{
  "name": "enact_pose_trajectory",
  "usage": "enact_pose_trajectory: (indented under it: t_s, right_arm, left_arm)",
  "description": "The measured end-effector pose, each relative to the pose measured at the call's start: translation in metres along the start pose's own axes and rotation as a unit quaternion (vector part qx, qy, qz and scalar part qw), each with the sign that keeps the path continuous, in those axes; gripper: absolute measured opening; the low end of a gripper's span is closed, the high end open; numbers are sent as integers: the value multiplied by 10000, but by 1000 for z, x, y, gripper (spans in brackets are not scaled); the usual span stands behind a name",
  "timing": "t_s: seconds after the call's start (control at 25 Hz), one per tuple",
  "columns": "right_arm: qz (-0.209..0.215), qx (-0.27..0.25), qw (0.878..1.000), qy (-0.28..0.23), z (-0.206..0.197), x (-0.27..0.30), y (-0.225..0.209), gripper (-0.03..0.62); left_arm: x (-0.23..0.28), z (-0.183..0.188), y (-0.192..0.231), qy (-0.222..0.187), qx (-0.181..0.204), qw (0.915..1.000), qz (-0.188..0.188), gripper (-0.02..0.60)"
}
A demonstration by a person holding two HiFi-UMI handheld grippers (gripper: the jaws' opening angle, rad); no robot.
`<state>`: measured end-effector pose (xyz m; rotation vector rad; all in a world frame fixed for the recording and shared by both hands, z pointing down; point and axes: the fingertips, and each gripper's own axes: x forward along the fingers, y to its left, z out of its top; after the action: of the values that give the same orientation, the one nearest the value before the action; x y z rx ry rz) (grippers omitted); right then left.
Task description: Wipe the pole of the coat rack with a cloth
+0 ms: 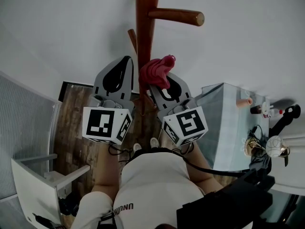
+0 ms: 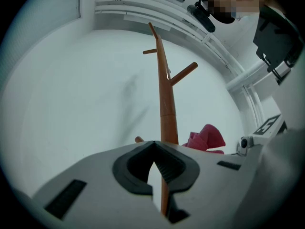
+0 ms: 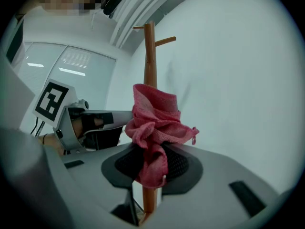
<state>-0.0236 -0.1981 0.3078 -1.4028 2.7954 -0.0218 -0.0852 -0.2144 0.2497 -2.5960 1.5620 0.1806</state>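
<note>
Wiping looks to be the step in hand. Right hand-held gripper (image 3: pixel 152 162) is clamped on a crumpled pink fabric cloth (image 3: pixel 155 123). The cloth bunches out above the jaws and lies against the tall brown wooden coat-rack pole (image 3: pixel 150 56). The pole shows again beneath the cloth, through the slot behind the jaw tips.

Head view: the cloth (image 1: pixel 157 70) sits on the right side of the pole (image 1: pixel 144 32), below the short wooden pegs (image 1: pixel 178 16). The right hand-held gripper (image 1: pixel 166 86) is directly under the cloth.

Left hand-held gripper (image 2: pixel 153 144): jaws together at the tips, nothing held between them. The pole (image 2: pixel 167 109) rises just beyond them, and the cloth (image 2: pixel 207 138) shows off to the right. From the head view this gripper (image 1: pixel 125 65) sits just left of the pole; I cannot tell whether it touches.

Judgement on progress: cloth is on the wood, and how much of the pole has been covered cannot be read.

Next move, as I judge it:
- Slide the cloth along the pole while keeping it pressed to the wood.
- Keep the clamp firm so the bunch does not pull free.
- Work round the pegs if going upward.
- The left gripper would have to open before it could steady the pole.
</note>
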Motion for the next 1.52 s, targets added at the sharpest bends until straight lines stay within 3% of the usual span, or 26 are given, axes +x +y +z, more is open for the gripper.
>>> enact_pose_trajectory:
  t_s: [1.52]
  right_arm:
    - [84, 28, 9939, 1102, -90, 1, 4, 112]
  left_arm:
    - [-10, -42, 5, 450, -324, 9983, 157, 14]
